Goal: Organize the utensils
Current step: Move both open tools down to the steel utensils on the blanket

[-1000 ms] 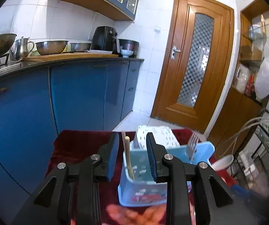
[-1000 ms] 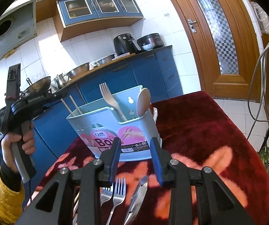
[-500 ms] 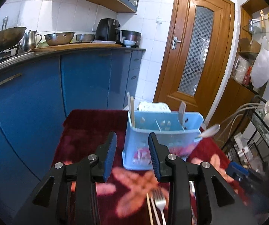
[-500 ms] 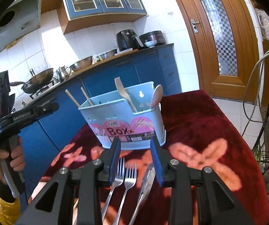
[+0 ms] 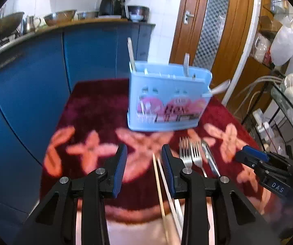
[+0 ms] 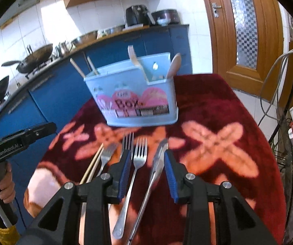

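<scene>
Both claws open; right claw (image 6: 146, 163) over fork (image 6: 135, 171), tongs (image 6: 156, 169).

A table under a dark red cloth (image 6: 217, 110) with pink-orange flower shapes carries everything. At its far side stands a pale blue caddy (image 6: 134, 100), upright, its printed label facing the cameras. Nearer, in a loose row on the cloth, lie chopsticks (image 6: 94, 164) at the left, then three forks (image 6: 139, 155) side by side with tines toward the caddy, then metal tongs (image 6: 156, 167) at the right. The row lies just short of the caddy, apart from it.
</scene>
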Available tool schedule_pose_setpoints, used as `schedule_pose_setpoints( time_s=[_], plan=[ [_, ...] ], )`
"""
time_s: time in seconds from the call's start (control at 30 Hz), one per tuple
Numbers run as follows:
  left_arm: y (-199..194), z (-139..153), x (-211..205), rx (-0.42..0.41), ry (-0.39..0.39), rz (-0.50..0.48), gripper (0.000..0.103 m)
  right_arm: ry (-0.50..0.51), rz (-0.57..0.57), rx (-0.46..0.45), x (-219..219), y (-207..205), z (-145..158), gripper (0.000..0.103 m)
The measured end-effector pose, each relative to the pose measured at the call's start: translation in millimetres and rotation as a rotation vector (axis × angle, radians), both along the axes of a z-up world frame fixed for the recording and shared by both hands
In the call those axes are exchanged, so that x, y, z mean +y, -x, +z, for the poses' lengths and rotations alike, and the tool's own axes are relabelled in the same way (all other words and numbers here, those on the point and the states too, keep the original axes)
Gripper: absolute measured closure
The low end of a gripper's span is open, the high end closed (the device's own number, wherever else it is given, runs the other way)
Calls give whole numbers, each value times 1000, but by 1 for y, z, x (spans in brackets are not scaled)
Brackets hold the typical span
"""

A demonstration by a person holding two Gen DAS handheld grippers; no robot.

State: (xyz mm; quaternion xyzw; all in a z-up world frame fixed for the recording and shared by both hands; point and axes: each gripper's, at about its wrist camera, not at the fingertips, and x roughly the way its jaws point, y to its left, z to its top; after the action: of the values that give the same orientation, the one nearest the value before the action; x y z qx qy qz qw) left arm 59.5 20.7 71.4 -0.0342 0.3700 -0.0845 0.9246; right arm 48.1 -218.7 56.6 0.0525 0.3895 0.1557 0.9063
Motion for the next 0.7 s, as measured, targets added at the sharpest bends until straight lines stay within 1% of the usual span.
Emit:
schedule_pose_setpoints(
  time_s=[0.1, 0.27, 0.33, 0.47, 0.6, 0.7],
  plan=[
    [-2, -14, -4, 36, -15, -1, 68, 29, 9, 40, 4, -2, -8, 64],
    [-10, -40, -8, 134, -20, -7, 68, 50, 23, 121, 8, -7, -22, 64],
    [-11, -50, -9, 161, -28, -5, 68, 58, 26, 155, 10, -10, -29, 64],
    [-12, -65, -16, 197, -61, -27, 68, 115, 43, 186, 17, -12, -38, 64],
    [-15, -78, -22, 227, -86, -43, 68, 148, 52, 220, 20, -17, -44, 64],
    [-16, -79, -23, 227, -94, -51, 68, 180, 56, 251, 22, -23, -51, 64]
  ],
)
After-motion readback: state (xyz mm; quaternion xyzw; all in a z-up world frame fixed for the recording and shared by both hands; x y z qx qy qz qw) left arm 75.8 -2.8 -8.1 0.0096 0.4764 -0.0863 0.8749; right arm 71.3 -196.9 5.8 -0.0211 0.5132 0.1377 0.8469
